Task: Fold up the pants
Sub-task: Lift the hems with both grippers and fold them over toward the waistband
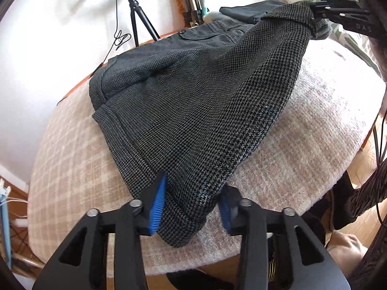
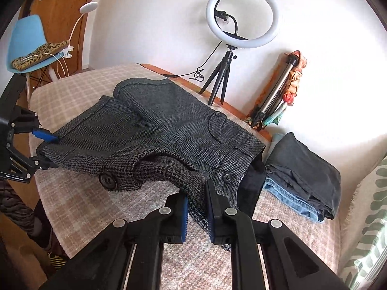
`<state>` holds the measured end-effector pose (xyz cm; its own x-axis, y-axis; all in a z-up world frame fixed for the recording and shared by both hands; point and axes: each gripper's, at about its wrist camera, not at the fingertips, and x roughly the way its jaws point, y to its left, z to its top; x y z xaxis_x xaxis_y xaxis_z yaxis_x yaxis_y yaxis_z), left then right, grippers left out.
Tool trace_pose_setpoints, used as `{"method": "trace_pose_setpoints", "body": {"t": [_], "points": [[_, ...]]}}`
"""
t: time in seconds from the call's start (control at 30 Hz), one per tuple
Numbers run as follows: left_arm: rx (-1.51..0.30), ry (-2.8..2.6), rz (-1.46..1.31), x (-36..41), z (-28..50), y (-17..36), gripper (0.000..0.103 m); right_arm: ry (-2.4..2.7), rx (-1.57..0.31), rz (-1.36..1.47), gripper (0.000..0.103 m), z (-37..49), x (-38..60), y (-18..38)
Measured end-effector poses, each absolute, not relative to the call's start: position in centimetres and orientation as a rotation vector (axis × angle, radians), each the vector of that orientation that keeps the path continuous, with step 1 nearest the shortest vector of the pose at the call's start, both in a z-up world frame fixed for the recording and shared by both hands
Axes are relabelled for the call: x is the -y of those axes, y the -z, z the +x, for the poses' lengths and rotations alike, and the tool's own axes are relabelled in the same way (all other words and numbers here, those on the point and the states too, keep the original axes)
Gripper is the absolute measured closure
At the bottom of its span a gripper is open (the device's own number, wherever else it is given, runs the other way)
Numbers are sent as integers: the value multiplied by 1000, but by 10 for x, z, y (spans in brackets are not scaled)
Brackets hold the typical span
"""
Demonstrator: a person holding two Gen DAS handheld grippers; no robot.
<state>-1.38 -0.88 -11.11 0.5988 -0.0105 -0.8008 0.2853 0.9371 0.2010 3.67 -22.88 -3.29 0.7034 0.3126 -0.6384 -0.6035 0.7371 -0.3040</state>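
Dark grey houndstooth pants (image 1: 193, 101) lie on a beige checked blanket (image 1: 302, 145), partly lifted along one folded edge. My left gripper (image 1: 191, 207) is shut on the hem end of the pants, blue pads on either side of the cloth. My right gripper (image 2: 197, 207) is shut on the waistband end of the pants (image 2: 169, 130), next to a large button (image 2: 107, 180). Each gripper shows in the other's view: the right one (image 1: 316, 14) at top right, the left one (image 2: 44, 149) at left.
A stack of folded dark and denim clothes (image 2: 302, 176) lies at the back right of the blanket. A ring light on a tripod (image 2: 241, 17) and a folded tripod (image 2: 275, 91) stand at the wall. A blue chair (image 2: 26, 38) stands far left. A leaf-print cushion (image 2: 370, 217) is at right.
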Motion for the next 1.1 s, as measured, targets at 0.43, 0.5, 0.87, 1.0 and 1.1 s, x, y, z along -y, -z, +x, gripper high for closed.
{"method": "trace_pose_setpoints", "body": {"t": [0.43,0.5,0.87,1.0,1.1], "points": [[-565,147,171,-35,-23,-29,94,-541,-548,-520,94,2,232,11],[-548,167,172,-34,-35,-37,94,-549,-517,-532,94,-15,235,2],[-608,203,259,-29,21,-42,94,-560,-574,-633,94,19,235,-3],[-616,197,311,-27,70,-53,94,-556,-564,-642,94,63,229,-24],[-627,177,382,-21,108,-50,94,-540,-570,-665,94,101,221,-29]]}}
